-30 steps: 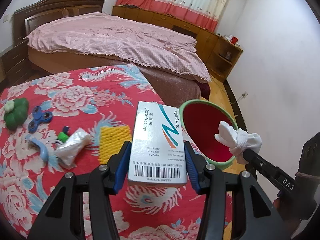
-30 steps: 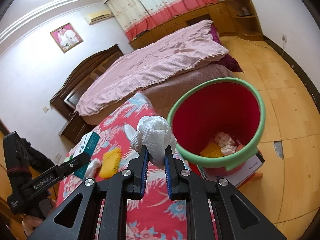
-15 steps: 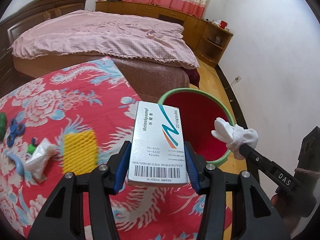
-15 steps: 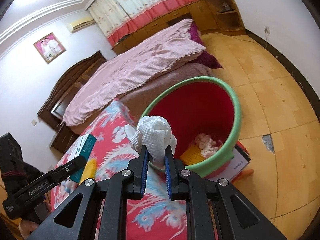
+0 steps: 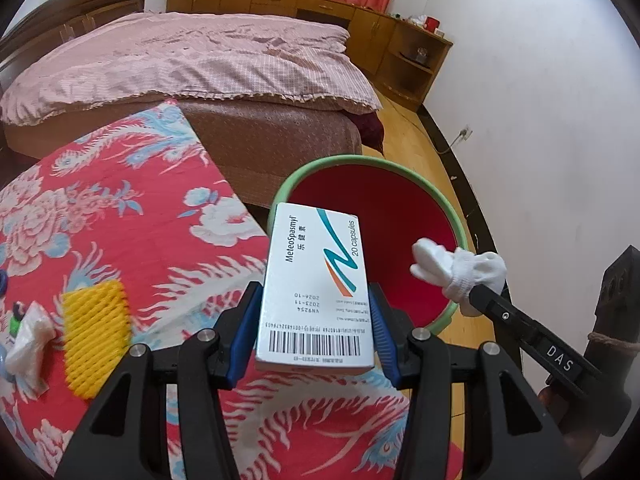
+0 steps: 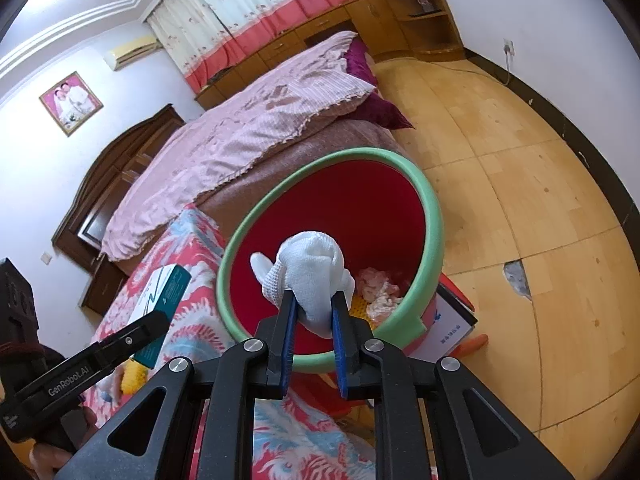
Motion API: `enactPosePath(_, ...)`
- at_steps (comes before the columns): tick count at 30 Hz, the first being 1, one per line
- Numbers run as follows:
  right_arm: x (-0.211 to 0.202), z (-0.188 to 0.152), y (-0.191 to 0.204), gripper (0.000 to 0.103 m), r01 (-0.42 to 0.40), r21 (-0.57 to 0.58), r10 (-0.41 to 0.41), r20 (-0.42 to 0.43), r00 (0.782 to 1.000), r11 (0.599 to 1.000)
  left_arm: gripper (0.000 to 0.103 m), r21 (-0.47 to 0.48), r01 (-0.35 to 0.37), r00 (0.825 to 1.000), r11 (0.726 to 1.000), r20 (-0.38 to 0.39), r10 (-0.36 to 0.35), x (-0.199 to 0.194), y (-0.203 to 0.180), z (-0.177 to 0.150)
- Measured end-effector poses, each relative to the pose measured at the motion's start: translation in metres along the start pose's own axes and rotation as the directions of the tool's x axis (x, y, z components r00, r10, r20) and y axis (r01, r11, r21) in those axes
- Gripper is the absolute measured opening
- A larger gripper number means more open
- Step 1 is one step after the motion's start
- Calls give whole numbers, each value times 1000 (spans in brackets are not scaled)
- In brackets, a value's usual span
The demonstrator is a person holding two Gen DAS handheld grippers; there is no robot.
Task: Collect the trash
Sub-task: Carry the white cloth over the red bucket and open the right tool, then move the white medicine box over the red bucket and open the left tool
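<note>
Left gripper (image 5: 316, 320): clamped across the width of the medicine box (image 5: 316, 288) — blue pads on its two long sides, barcode end nearest my wrist.
Medicine box, place: held in the air over the right edge of the flowered bedspread (image 5: 120, 220), its far end already overlapping the near rim of the bin (image 5: 448, 216).
Medicine box, axis: long axis runs away from me along the fingers, printed face up, far end tipped toward the bin mouth and a little to the right.
Doing it well, left: I'd carry the box further out until its whole length is past the green rim, then let go — dropped now, I judge the near end could catch the rim or land back on the bedspread.
Right gripper (image 6: 314, 320): narrow, pinching the white cloth wad (image 6: 312, 276) low down; most of the wad bulges above the tips.
White cloth wad, place: over the near side of the bin's mouth, above the red inside wall.
White cloth wad, axis: a rounded lump with no clear long axis; one loose tail sticks out to the left.
Doing it well, right: spread the fingers wide, since soft cloth may cling to a pad.
Bin: it already holds pale crumpled paper (image 6: 378, 288) and something yellow at the bottom.
Left behind: yellow foam net (image 5: 96, 336) and a crumpled wrapper (image 5: 28, 332) near the bedspread's left edge.
</note>
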State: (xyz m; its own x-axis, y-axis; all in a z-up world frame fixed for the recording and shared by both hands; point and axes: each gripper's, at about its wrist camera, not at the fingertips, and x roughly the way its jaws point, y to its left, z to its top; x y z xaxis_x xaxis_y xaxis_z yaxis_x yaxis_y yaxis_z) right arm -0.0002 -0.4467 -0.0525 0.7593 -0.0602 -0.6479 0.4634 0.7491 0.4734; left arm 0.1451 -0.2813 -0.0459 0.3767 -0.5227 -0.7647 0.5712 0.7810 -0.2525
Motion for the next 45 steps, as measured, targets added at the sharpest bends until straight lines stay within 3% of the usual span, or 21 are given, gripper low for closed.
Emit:
enactPosePath(24, 11, 4, -26, 25, 22, 56, -22, -10, 1000, 998, 53, 74, 7, 999, 997, -39, -4, 33, -29, 8)
enactPosePath(30, 7, 3, -24, 25, 22, 53, -21, -4, 1000, 998, 55, 60, 3, 1000, 998, -29, -1, 28, -27, 9)
enactPosePath(32, 6, 3, -22, 29, 20, 50, -19, -6, 1000, 999, 55, 52, 1, 1000, 999, -24, 0, 25, -25, 8)
enactPosePath(34, 5, 2, -21, 39, 17, 51, -17, -7, 1000, 999, 55, 42, -1, 1000, 999, -17, 2, 20, -22, 7)
enactPosePath(45, -5, -3, -3, 41, 1, 25, -1, 3, 1000, 1000, 55, -22, -32, 999, 999, 17, 32, -11, 2, -6)
